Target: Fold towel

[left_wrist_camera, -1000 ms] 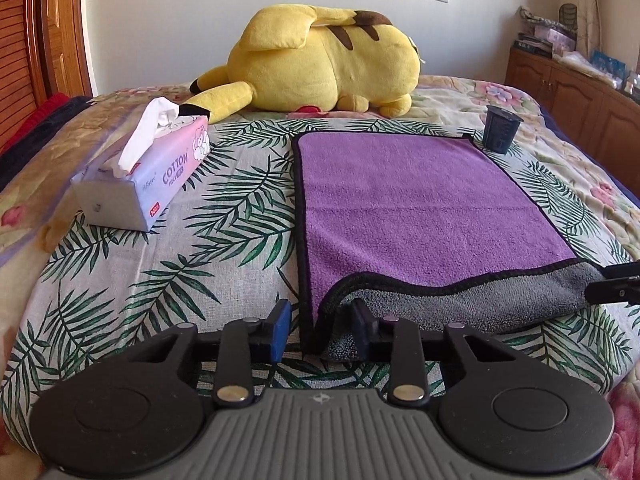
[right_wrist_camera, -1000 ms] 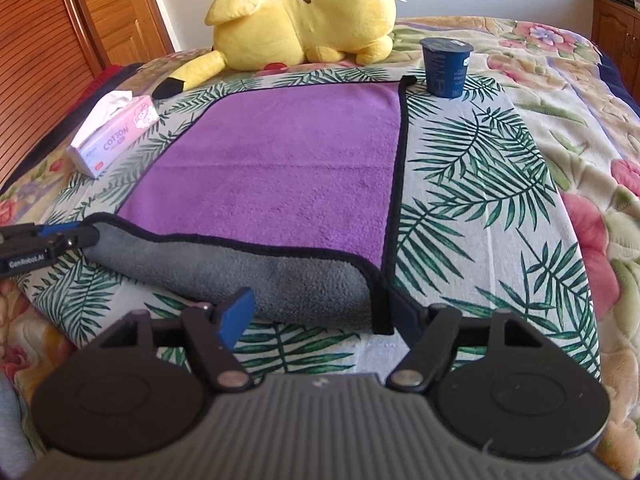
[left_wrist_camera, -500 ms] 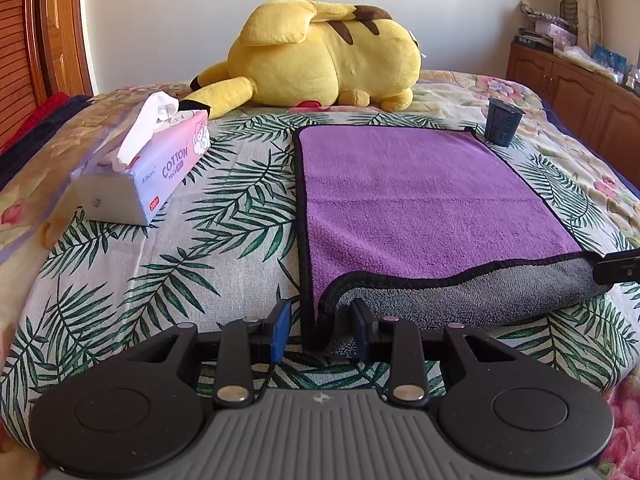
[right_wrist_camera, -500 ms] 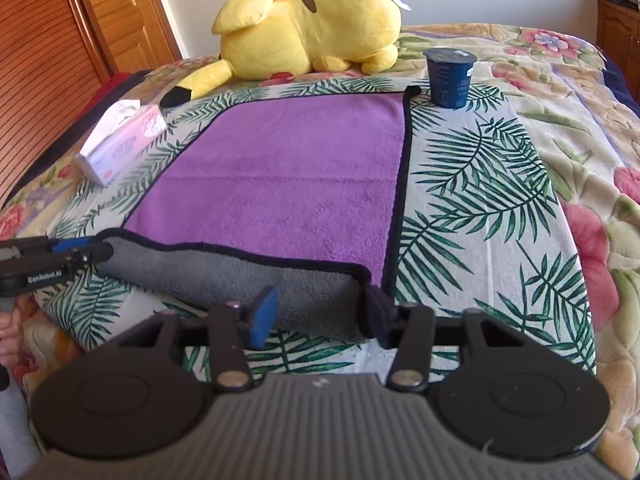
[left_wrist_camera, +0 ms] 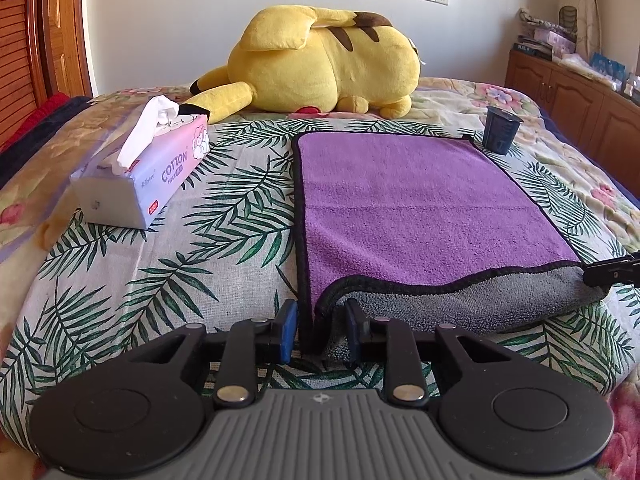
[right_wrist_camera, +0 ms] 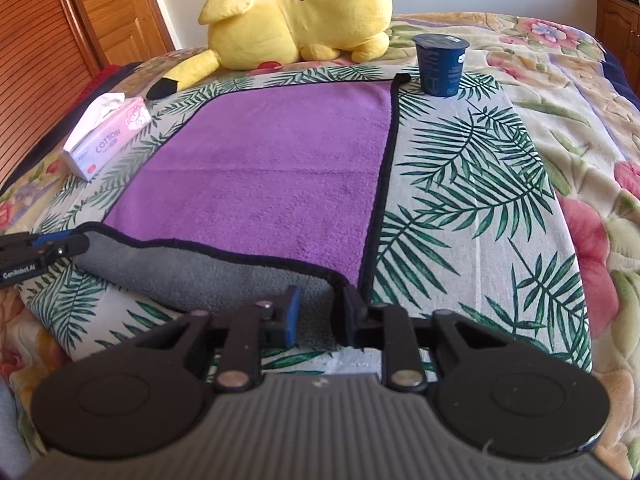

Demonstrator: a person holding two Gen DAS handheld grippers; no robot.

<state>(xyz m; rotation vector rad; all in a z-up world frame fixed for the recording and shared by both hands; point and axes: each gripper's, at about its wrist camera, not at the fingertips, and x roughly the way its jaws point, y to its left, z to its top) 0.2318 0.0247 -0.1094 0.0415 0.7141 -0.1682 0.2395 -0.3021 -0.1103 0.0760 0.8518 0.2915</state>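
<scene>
Bedroom setting: your work surface is a bed under a palm-leaf printed cover, with a wooden door at far left and a plain wall behind.

Left to right:

Tissue pack, pink and white, marked "COTTON", one tissue pulled up, lying well left of the towel.

Plush toy, yellow, lying on its side beyond the towel's far edge.

Towel, purple face, grey underside, black binding, spread flat on the bed; its near edge is lifted and rolled back so the grey side shows.

Your left gripper, level and pointing along the bed, jaws narrowed around the towel's near left corner, which sits between the blue pads; whether they pinch it fully cannot be told. From the right wrist view it carries the lettering "GenRobot.AI".

Your right gripper, likewise level and low, jaws drawn in around the near right corner, the cloth lying between them; a firm pinch cannot be confirmed.

Cup, dark blue, upright, just beside the towel's far right corner; print unreadable.

Wooden cabinets along the right wall.
</scene>
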